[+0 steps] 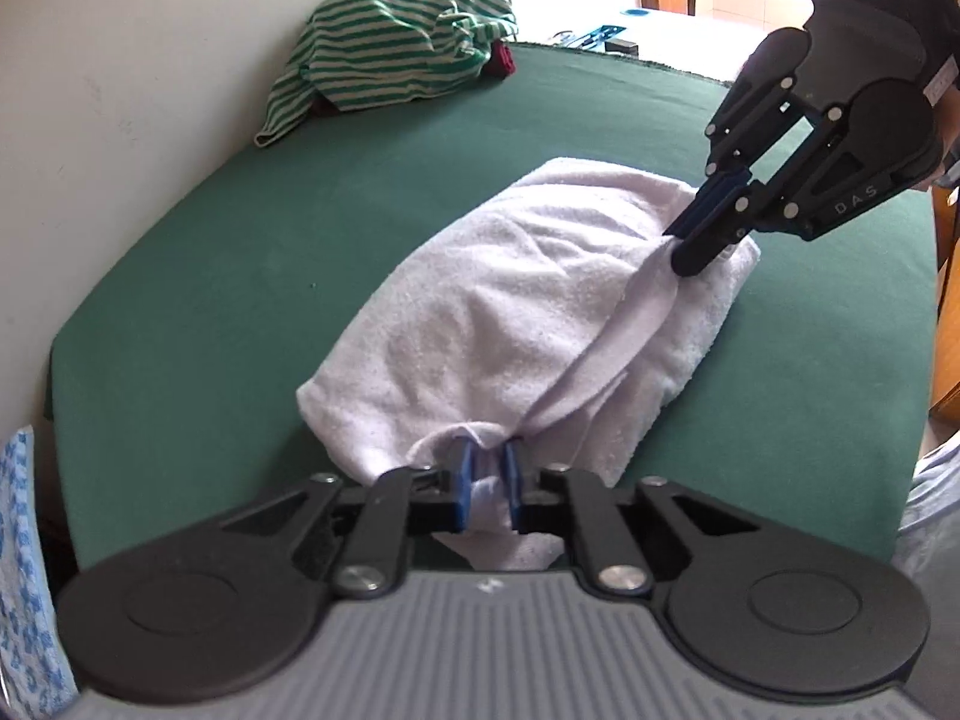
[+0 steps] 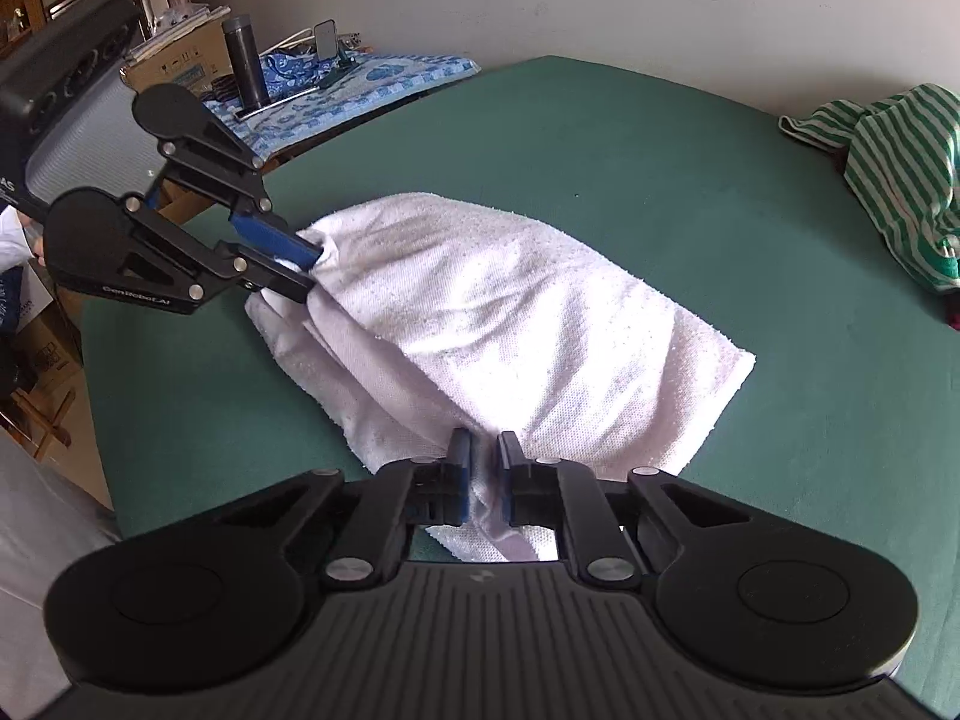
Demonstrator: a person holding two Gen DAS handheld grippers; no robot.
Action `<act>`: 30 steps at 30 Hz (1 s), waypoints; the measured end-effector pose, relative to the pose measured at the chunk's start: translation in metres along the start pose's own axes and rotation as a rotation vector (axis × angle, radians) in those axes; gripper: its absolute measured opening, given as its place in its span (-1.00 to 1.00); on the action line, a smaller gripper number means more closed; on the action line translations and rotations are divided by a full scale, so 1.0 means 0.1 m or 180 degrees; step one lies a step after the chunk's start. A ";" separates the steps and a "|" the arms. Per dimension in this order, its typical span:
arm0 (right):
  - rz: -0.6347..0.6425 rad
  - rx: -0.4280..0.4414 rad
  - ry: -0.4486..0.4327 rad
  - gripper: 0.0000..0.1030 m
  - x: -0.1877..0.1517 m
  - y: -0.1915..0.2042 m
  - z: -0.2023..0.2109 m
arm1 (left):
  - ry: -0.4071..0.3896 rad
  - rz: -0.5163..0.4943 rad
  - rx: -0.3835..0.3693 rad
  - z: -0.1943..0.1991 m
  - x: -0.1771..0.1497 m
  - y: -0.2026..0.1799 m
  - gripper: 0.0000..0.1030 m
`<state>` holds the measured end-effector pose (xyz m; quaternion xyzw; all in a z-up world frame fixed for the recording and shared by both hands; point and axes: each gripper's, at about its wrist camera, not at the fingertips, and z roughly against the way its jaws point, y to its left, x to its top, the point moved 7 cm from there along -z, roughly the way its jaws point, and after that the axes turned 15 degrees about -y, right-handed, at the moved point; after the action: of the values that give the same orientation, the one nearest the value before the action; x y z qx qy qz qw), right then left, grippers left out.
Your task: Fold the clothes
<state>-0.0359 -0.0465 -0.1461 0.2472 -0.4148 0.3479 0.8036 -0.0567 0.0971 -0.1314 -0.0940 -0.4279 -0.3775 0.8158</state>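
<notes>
A white towel (image 1: 510,312) lies folded over on the green table cover (image 1: 240,276), bunched toward its two near corners. My left gripper (image 1: 487,474) is shut on one corner of the towel, white cloth pinched between its blue pads. In the same view my right gripper (image 1: 678,243) comes in from the upper right and is shut on the other corner. The right wrist view shows the towel (image 2: 510,324) from the other side, with my right gripper (image 2: 485,468) pinching cloth at the bottom and my left gripper (image 2: 312,270) clamped on the far-left corner.
A green-and-white striped garment (image 1: 390,54) lies heaped at the back of the table by the wall, also seen as the striped garment (image 2: 900,180) at the right. A blue patterned cloth (image 2: 360,90) with a dark bottle (image 2: 246,60) sits beyond the table's left edge.
</notes>
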 end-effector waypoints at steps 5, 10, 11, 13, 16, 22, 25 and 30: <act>0.0186 0.0082 0.0133 -0.83 -0.07 0.09 0.11 | 0.0084 -0.0026 -0.0143 0.17 -0.16 -0.11 -1.00; 0.0296 0.0082 0.0325 -0.79 -0.21 0.17 0.05 | 0.0125 -0.0076 0.0062 0.29 -0.16 0.00 -0.82; 0.0258 0.0078 0.0285 -0.76 -0.17 0.18 0.08 | 0.0025 -0.0084 0.0119 0.37 -0.08 0.03 -0.58; 0.0099 0.0052 0.0100 -0.73 -0.04 0.16 0.20 | -0.0140 -0.0084 0.0196 0.45 0.07 0.09 -0.45; 0.0069 -0.0082 -0.0114 -0.58 0.10 0.17 0.28 | -0.0141 -0.0180 0.0288 0.35 0.11 0.14 -0.44; 0.0242 -0.0309 -0.0040 -0.44 0.01 0.12 0.11 | 0.0147 -0.0346 0.0326 0.00 -0.14 0.15 -0.49; 0.0182 -0.0463 -0.0042 -0.61 -0.07 0.04 0.06 | 0.0164 -0.0160 0.0334 -0.07 -0.19 0.18 -0.80; 0.0086 -0.0412 -0.0081 -0.99 -0.10 0.09 0.16 | 0.0212 -0.0121 -0.0011 0.14 -0.29 -0.08 -1.00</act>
<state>-0.0553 -0.0552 -0.1445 0.1934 -0.4500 0.3280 0.8078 -0.0812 0.1138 -0.1461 -0.0747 -0.4015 -0.3966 0.8221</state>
